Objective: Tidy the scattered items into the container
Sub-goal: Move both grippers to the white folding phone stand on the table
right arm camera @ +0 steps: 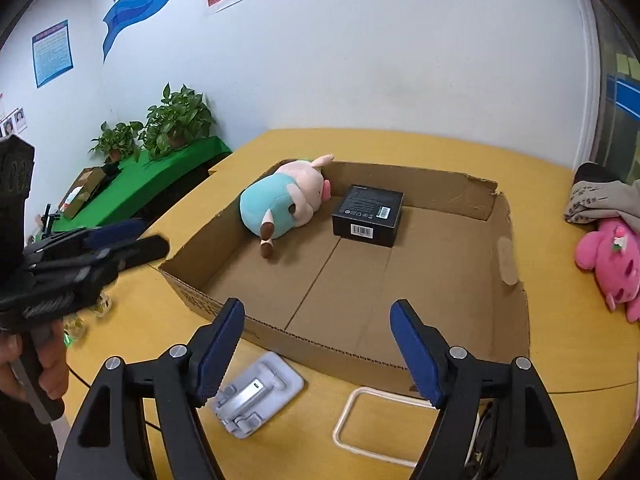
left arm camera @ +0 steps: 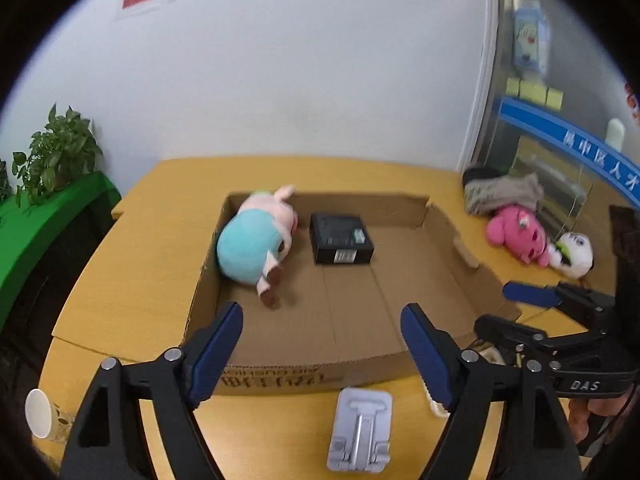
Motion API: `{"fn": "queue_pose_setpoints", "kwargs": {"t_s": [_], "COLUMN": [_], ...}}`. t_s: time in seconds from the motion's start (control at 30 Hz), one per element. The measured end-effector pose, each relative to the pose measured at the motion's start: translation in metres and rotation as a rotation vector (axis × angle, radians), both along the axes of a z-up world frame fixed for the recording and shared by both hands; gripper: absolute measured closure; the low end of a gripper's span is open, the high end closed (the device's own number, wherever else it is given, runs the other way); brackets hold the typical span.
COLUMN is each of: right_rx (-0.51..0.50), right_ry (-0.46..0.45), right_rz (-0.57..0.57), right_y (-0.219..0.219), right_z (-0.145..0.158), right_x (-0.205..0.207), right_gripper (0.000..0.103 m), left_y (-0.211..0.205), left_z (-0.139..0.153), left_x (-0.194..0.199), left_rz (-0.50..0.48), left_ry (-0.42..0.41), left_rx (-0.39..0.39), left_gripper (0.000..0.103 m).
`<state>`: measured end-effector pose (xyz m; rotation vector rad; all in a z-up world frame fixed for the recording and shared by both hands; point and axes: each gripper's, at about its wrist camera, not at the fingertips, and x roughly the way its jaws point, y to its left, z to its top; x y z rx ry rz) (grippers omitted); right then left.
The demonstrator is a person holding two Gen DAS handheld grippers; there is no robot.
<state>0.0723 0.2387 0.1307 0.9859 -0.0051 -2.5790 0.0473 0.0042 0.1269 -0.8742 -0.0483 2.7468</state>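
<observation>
1. Yellow desk stands against a white wall.
2. Nearest to me, my left gripper and my right gripper both have the jaws apart, with nothing between them.
3. Just below them a grey phone stand lies at the near edge of the desk.
4. Behind it the cardboard box holds a pig plush and a black box.
5. At the far right edge a pink plush lies outside.

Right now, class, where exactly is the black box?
In both wrist views the black box lies inside the cardboard tray, toward its far wall, just right of the plush pig.
</observation>
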Motion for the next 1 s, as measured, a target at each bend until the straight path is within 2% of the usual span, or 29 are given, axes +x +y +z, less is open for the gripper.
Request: {"fn": "queue_pose_setpoints", "kwargs": {"t_s": [0.03, 0.1, 0.13, 0.2, 0.23, 0.27, 0.3, 0.33, 0.37, 0.4, 0.43, 0.47, 0.53, 0.57, 0.6, 0.67, 0.73, 0.77, 0.8, 0.87, 0.93, 1.0], "right_rx": [-0.007, -0.009, -0.006, -0.009, -0.011, -0.009, -0.004, 0.001, 0.004, 0.001, -0.006, -0.013, -0.021, -0.022, -0.024, -0.027, -0.03, -0.032, -0.03, -0.026, -0.004, 0.018], "right_ry": [-0.005, -0.016, -0.022, -0.029, -0.028, -0.024, -0.018, -0.012, -0.009, -0.003, 0.007, 0.008, -0.007, -0.021, -0.035, -0.06, -0.079, -0.086, -0.09, -0.113, -0.165, -0.245], "right_rz": [-0.004, -0.016, -0.025, -0.033, -0.035, -0.039, -0.045, -0.054, -0.069, -0.082, -0.091, -0.088, -0.068, -0.064, -0.065, -0.082, -0.081, -0.081, -0.084, -0.075, -0.074, -0.051], "right_y": [0.002, 0.007, 0.008, 0.01, 0.011, 0.011, 0.013, 0.014, 0.016, 0.019, 0.022, 0.024, 0.027, 0.028, 0.03, 0.032, 0.033, 0.033, 0.032, 0.03, 0.021, 0.005], "right_z": [0.0, -0.001, -0.002, -0.004, -0.004, -0.005, -0.005, -0.005, -0.005, -0.005, -0.004, -0.004, -0.006, -0.008, -0.011, -0.018, -0.025, -0.028, -0.032, -0.044, -0.066, -0.093], "right_x": [0.002, 0.004, 0.005, 0.008, 0.009, 0.012, 0.014, 0.015, 0.017, 0.019, 0.021, 0.021, 0.021, 0.019, 0.016, 0.014, 0.015, 0.016, 0.018, 0.019, 0.017, 0.013], "right_gripper": [0.027, 0.038, 0.044, 0.062, 0.063, 0.063, 0.06, 0.052, 0.022, 0.007, 0.008, 0.011, 0.038, 0.063, 0.066, 0.065, 0.044, 0.024, 0.017, 0.017, 0.017, 0.017], "left_y": [-0.001, -0.001, -0.001, -0.001, 0.0, 0.001, 0.002, 0.002, 0.001, 0.001, 0.001, 0.002, 0.005, 0.007, 0.008, 0.01, 0.011, 0.01, 0.009, 0.007, 0.007, 0.01], "left_z": [0.001, -0.002, -0.005, -0.01, -0.011, -0.012, -0.012, -0.012, -0.01, -0.009, -0.009, -0.01, -0.016, -0.021, -0.025, -0.034, -0.045, -0.052, -0.059, -0.074, -0.092, -0.115], "left_x": [0.003, 0.002, 0.001, 0.002, 0.004, 0.006, 0.007, 0.01, 0.015, 0.018, 0.018, 0.018, 0.014, 0.01, 0.008, 0.012, 0.015, 0.017, 0.019, 0.026, 0.033, 0.035], "left_rz": [-0.017, -0.055, -0.069, -0.063, -0.049, -0.036, -0.026, -0.015, -0.004, 0.004, 0.002, -0.006, -0.065, -0.114, -0.152, -0.158, -0.151, -0.145, -0.143, -0.14, -0.148, -0.172], "left_ry": [0.004, -0.047, -0.077, -0.082, -0.077, -0.077, -0.072, -0.051, -0.012, 0.023, 0.035, 0.037, -0.014, -0.056, -0.084, -0.085, -0.108, -0.135, -0.157, -0.188, -0.226, -0.303], "left_rx": [0.014, 0.037, 0.047, 0.051, 0.044, 0.037, 0.036, 0.041, 0.046, 0.045, 0.039, 0.034, 0.054, 0.074, 0.091, 0.068, 0.046, 0.044, 0.048, 0.055, 0.05, 0.03], "left_gripper": [0.029, 0.097, 0.101, 0.096, 0.09, 0.063, 0.027, 0.018, 0.018, 0.018, 0.018, 0.024, 0.075, 0.099, 0.099, 0.099, 0.093, 0.077, 0.049, 0.022, 0.022, 0.022]}}
